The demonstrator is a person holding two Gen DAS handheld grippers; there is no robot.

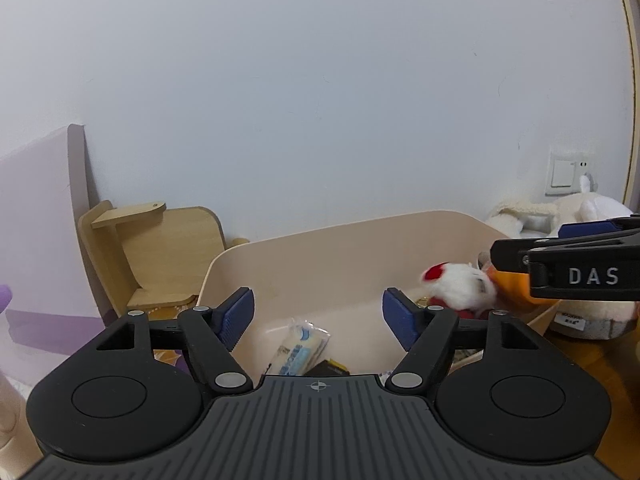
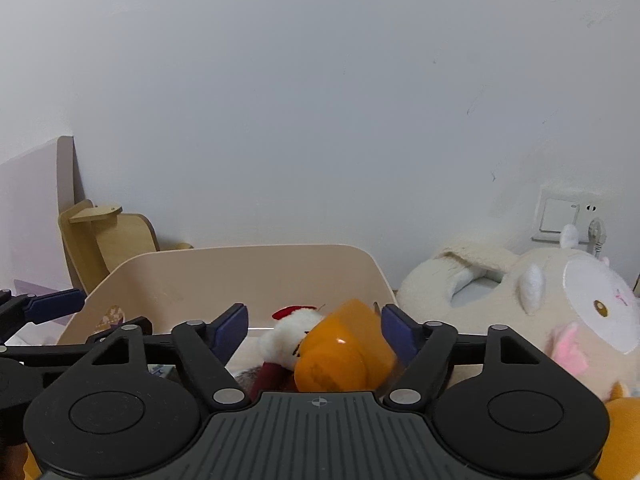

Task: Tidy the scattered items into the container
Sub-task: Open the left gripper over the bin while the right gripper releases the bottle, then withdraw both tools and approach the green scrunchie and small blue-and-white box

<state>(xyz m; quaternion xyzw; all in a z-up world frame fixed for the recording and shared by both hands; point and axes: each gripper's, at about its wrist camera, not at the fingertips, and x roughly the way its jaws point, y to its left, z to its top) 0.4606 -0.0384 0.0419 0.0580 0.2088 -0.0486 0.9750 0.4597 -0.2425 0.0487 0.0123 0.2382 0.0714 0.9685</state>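
Two hand-held grippers hang side by side over the near rim of a pale beige container (image 1: 320,248) that stands against a white wall (image 1: 320,80). The left gripper (image 1: 318,316) has its blue pads apart with nothing between them; below the gap, on the container's floor, lies a clear packet with blue-and-white printing (image 1: 300,350), with a small dark box (image 1: 328,368) just beside it at the near edge. The right gripper (image 2: 314,330) also has its jaws apart. An orange cup (image 2: 344,346) lies tipped on its side in the container, framed in the gap and closer to the right-hand pad; whether that pad touches it cannot be told, and the left-hand pad stands clear of it. Pressed against the cup's left side is a small white plush figure with a red cap (image 2: 286,332), blurred in the left wrist view. Both grippers point forward and somewhat downward into the container. In the left wrist view the right gripper reaches in from the right edge above the plush figure. A large cream plush toy (image 2: 520,300) rests outside the container to the right, under a wall switch (image 2: 558,214); a wooden stand (image 1: 160,256) sits to the left.
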